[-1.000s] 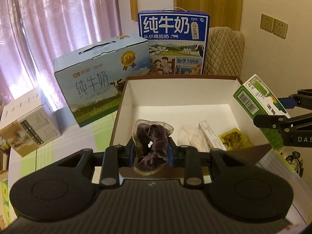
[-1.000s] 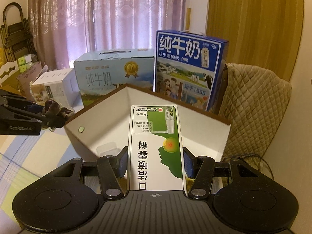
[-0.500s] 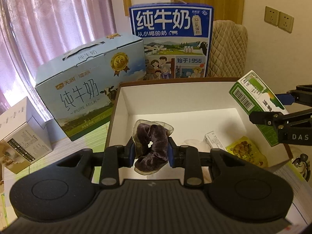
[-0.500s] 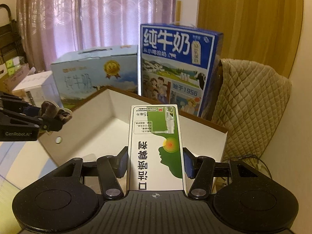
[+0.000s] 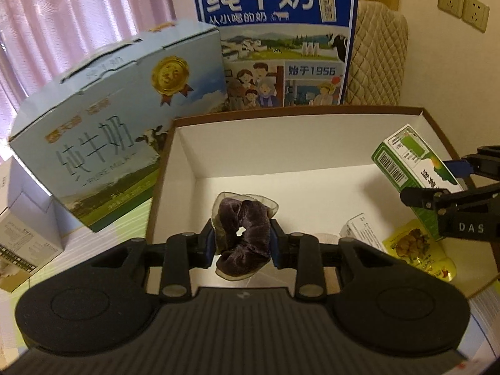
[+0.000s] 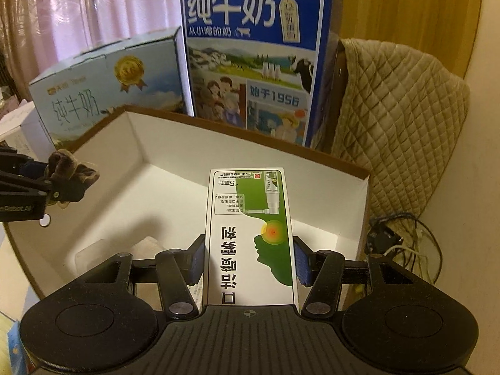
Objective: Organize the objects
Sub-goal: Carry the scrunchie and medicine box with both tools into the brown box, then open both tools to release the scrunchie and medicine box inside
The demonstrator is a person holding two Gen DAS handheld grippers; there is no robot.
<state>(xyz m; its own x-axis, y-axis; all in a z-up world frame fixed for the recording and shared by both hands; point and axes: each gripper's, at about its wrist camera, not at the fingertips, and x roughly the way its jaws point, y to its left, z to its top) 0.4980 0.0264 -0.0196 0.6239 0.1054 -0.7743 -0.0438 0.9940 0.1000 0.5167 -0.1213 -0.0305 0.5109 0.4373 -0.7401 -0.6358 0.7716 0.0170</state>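
**Holding two items over the open box**

Gripping a dark purple velvet scrunchie (image 5: 242, 237) between its blue pads, our left tool (image 5: 242, 243) is closed almost fully, the soft fabric squeezed and bulging above and below the jaws. Just ahead of and below this tool lies the white-lined cardboard box (image 5: 281, 143), its near-left corner directly under the scrunchie. We see a yellow snack packet (image 5: 415, 250) and a small white carton (image 5: 362, 234) on the box floor to the right of the left tool.

Our right tool (image 6: 248, 259) clamps a green-and-white spray carton (image 6: 248, 234) across its width, jaws partly open to match it. The carton juts forward along the fingers, hanging above the box interior near the right wall. From the left wrist view this tool enters at the right edge, tilting the carton over the snack packet.

Beyond both tools, behind the far wall of the box, stand a pale blue milk case (image 5: 109, 131) to the left and a tall dark blue milk case (image 5: 281, 31) ahead. A quilted beige cover (image 6: 397, 109) sits right of the blue case, and a pink curtain (image 5: 78, 9) hangs behind.
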